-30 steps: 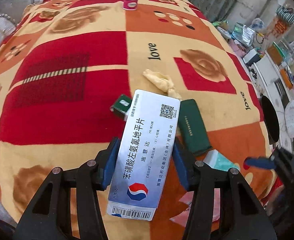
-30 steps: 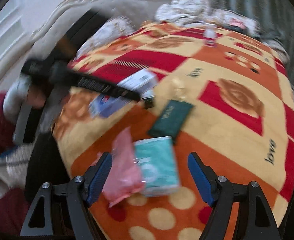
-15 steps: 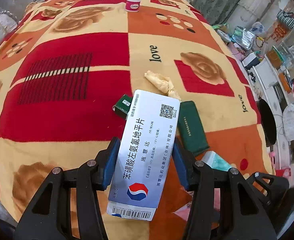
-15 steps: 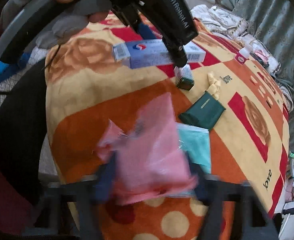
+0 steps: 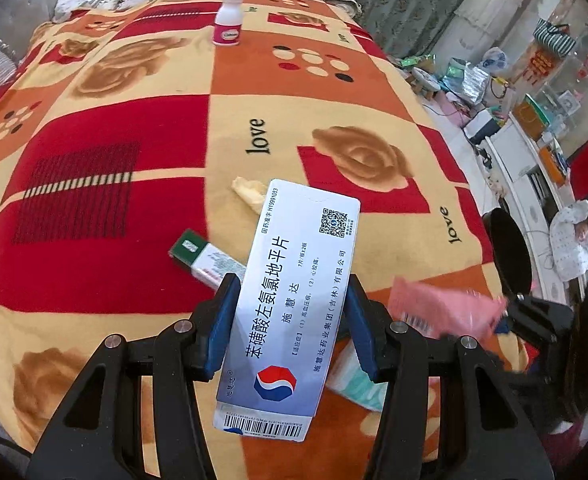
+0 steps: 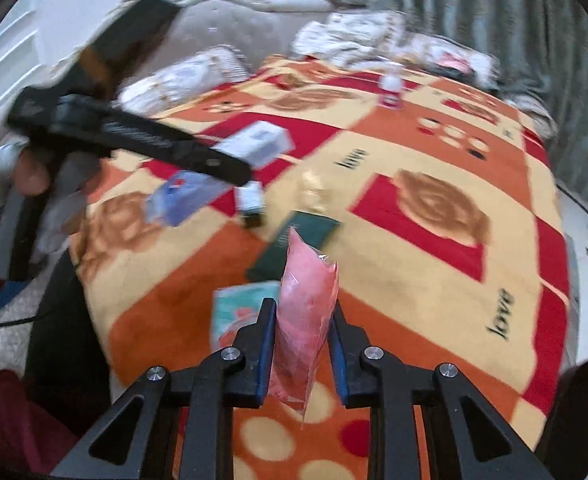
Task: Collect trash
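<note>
The left claw [image 5: 291, 320] is clamped on a white box [image 5: 294, 300], its blue pads [image 5: 223, 320] pressing the box's long sides; the box stands lengthwise between them, barcode end nearest the camera, above the near edge of the bed [image 5: 133, 208]. The right claw [image 6: 300, 344] is closing on a pink packet [image 6: 308, 312], which stands upright between its pads and is pinched at its lower part, also over the near edge of the bed. In the left wrist view that packet shows as a pink blur at the right, beside the box.

On the blanket, near the near edge, lie a teal packet [image 6: 239, 308], just behind the right claw and partly hidden by it, and a dark green wallet [image 6: 302, 240] a little farther in. A small green-and-white carton [image 5: 203, 256] lies just beyond the left claw, partly hidden by the box. A crumpled yellowish tissue [image 5: 249, 192] lies toward the middle of the bed, close to the far end of the box. A white bottle [image 5: 229, 18] with a pink label stands upright near the far edge, well apart from the rest.

A hand [image 6: 33, 172] grips the left claw's handle at the left of the right wrist view, which is blurred.
</note>
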Action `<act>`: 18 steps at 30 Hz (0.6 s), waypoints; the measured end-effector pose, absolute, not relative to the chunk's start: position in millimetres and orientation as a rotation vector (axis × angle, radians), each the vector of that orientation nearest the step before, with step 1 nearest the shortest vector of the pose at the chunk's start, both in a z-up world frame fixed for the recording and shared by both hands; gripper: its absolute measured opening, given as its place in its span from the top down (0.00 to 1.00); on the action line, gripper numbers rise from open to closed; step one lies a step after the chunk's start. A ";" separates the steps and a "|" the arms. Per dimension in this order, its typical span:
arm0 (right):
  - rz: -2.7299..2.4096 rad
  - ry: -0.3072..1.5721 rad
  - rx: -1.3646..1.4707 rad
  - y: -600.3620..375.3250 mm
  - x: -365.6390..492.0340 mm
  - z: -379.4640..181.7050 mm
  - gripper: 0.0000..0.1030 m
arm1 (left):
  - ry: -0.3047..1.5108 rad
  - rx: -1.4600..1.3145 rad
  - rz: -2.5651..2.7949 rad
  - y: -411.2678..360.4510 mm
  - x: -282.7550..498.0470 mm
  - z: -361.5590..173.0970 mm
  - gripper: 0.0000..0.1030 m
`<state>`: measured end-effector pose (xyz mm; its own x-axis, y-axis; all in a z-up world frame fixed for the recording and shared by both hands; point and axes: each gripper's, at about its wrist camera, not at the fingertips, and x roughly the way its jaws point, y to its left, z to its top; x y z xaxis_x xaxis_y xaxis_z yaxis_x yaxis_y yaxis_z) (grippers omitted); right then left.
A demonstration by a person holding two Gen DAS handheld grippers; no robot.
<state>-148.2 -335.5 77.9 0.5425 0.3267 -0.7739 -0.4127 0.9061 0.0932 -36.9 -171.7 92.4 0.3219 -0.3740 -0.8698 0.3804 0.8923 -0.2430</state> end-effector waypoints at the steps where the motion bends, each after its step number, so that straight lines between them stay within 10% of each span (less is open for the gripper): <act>1: 0.407 0.907 -0.101 -341.0 -145.4 74.7 0.77 | 1.142 0.007 -0.496 -173.3 -37.1 92.0 0.51; 3: 0.356 0.944 -0.093 -351.3 -140.4 67.0 0.71 | 1.145 0.009 -0.499 -175.9 -37.7 91.0 0.51; 6: 0.314 0.974 -0.043 -369.8 -137.1 60.1 0.26 | 1.149 0.009 -0.497 -177.2 -37.1 89.2 0.51; 18: 0.354 1.051 -0.072 -368.8 -136.1 35.6 0.20 | 1.170 0.017 -0.521 -186.3 -39.3 84.9 0.51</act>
<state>-136.1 -368.8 35.6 0.4453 0.2516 -0.8593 -0.3198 0.9411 0.1098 -39.3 -186.3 84.9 0.2860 -0.3808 -0.8793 0.3981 0.8819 -0.2524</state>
